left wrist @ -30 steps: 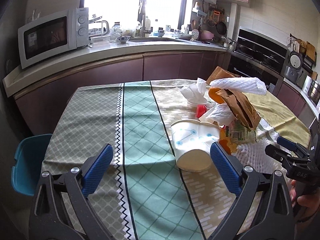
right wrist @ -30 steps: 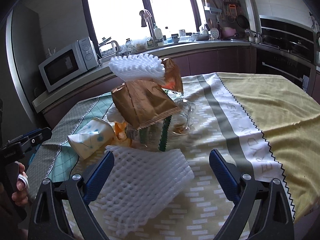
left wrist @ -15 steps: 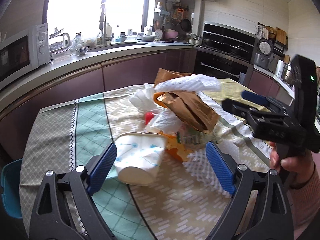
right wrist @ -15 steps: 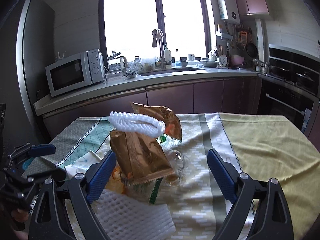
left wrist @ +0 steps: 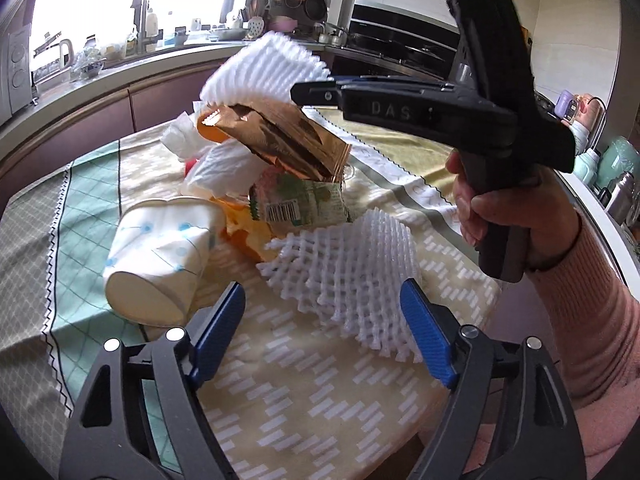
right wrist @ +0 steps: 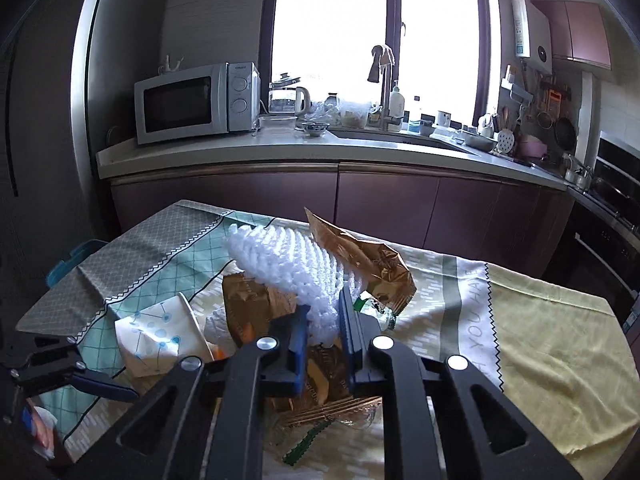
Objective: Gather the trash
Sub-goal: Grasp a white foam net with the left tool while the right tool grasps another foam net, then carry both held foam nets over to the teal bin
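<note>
Pinched hard on the upper foam net (right wrist: 296,264), right gripper (right wrist: 324,332) fingers, jaws having just been closing with the white mesh squeezed between the blue pads at lower centre of the right view. Seemingly taken first because perched on top of the heap, clear of the rest. Spread wide, left gripper (left wrist: 320,334) fingers (left wrist: 218,330), though narrowing lately, framing the near edge of the second foam net (left wrist: 352,276) at lower centre of the left view, pads not yet touching it. Probably lined up as the next pick, lying loose on the tablecloth (left wrist: 304,392) just beside the pile. Shown only from the left wrist: paper cup (left wrist: 160,248) on its side at left, barcode wrapper (left wrist: 300,204), brown foil bag (left wrist: 280,140), and the hand (left wrist: 508,216) gripping the right tool at right. Shown only from the right wrist: the actual clamp on the mesh.
</note>
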`<state>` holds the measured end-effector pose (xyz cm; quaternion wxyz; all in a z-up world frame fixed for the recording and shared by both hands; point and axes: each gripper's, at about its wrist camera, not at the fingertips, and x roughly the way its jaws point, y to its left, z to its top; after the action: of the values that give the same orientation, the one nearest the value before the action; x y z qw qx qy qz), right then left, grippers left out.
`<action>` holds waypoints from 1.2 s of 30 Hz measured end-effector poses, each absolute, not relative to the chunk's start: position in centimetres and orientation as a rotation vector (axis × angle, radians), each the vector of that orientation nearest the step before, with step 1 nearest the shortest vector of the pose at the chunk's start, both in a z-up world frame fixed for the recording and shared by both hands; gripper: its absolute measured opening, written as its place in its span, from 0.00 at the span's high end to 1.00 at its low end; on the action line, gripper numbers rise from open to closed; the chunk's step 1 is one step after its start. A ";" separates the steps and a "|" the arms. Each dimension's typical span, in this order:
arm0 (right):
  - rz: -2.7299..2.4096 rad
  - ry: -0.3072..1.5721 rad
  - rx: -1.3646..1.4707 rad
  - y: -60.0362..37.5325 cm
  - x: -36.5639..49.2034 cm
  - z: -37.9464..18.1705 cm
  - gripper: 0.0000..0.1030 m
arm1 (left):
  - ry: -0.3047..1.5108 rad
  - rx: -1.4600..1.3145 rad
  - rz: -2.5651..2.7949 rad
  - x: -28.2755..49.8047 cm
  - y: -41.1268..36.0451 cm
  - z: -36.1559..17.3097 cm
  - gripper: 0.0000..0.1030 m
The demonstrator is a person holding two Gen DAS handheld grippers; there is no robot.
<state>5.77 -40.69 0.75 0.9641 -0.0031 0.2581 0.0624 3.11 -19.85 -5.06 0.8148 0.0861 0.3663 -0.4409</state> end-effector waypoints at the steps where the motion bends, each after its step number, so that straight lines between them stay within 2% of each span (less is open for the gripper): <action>1: 0.137 0.513 0.005 -40.8 5.3 0.9 0.89 | 0.797 0.184 -0.937 3.5 -20.2 -5.4 0.26; 5: 0.171 0.477 0.040 -40.8 3.3 2.0 0.90 | 0.888 0.145 -0.955 5.3 -21.2 -6.7 0.33; 7: 0.186 0.467 0.059 -41.0 2.4 2.4 0.90 | 0.941 0.118 -0.964 6.0 -21.5 -7.4 0.46; 9: 0.191 0.463 0.078 -41.1 1.6 2.7 0.90 | 0.954 0.106 -0.961 6.3 -21.5 -7.8 0.55; 11: 0.197 0.459 0.097 -41.2 0.9 2.9 0.90 | 0.971 0.099 -0.981 6.3 -21.5 -7.9 0.72; 12: 0.194 0.458 0.101 -41.2 0.6 2.9 0.90 | 0.991 0.081 -0.999 6.3 -21.5 -8.0 0.89; 13: 0.192 0.458 0.106 -41.2 0.3 3.0 0.90 | 1.003 0.066 -1.009 6.3 -21.5 -8.0 0.92; 24: 0.241 0.439 0.188 -40.4 -2.5 3.5 0.90 | 0.882 0.016 -1.028 4.2 -17.7 -4.3 0.94; 36: 0.395 0.470 0.161 -33.9 -0.5 4.2 0.90 | 0.786 -0.064 -0.931 2.4 -6.6 -0.5 0.94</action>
<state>-0.52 -33.94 4.15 0.9500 0.0793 0.2310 0.1944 2.42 -6.56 -0.49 0.8196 -0.0299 0.3693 -0.4370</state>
